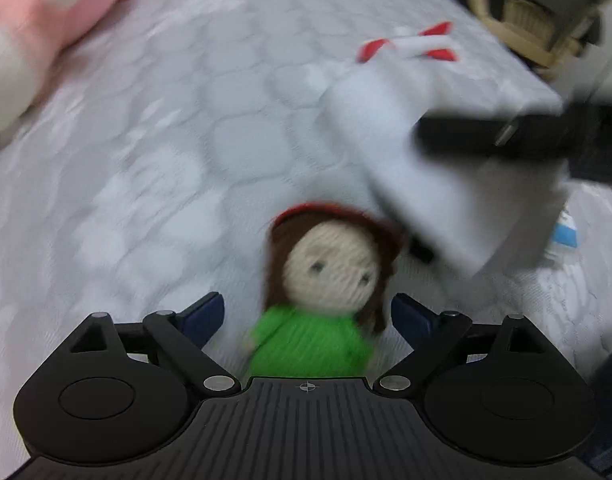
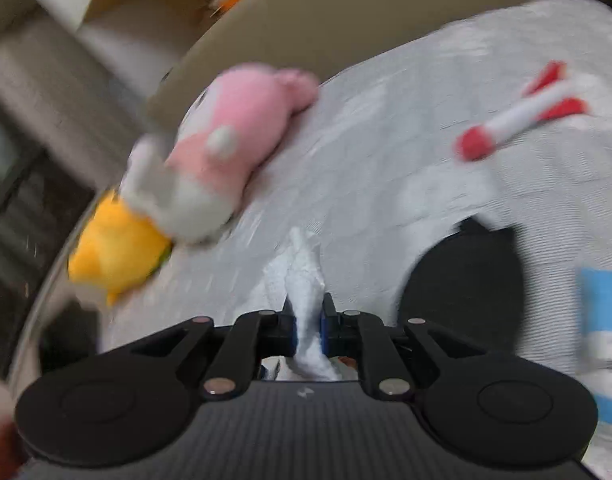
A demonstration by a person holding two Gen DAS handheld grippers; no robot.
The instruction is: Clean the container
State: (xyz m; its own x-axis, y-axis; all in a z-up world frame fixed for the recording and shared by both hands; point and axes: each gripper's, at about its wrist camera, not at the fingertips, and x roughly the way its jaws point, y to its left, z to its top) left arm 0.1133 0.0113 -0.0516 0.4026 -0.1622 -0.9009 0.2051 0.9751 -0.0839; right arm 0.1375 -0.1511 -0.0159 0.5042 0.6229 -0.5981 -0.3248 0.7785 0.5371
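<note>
A knitted doll (image 1: pixel 326 292) with brown hair and a green top lies on the quilted white bed (image 1: pixel 186 140). My left gripper (image 1: pixel 306 316) is open, its blue pads on either side of the doll and not closed on it. My right gripper (image 2: pixel 308 320) is shut on a white cloth (image 2: pixel 306 276). In the left wrist view that cloth (image 1: pixel 426 160) hangs blurred above the doll, held by the right gripper's dark body (image 1: pixel 506 136). No container is clearly visible.
A pink and white plush (image 2: pixel 234 136) and a yellow plush (image 2: pixel 114 248) lie at the bed's left edge. A red and white toy (image 2: pixel 518 120) lies farther back. A blue and white object (image 2: pixel 606 320) and a black shape (image 2: pixel 466 280) are at right. Both views are motion-blurred.
</note>
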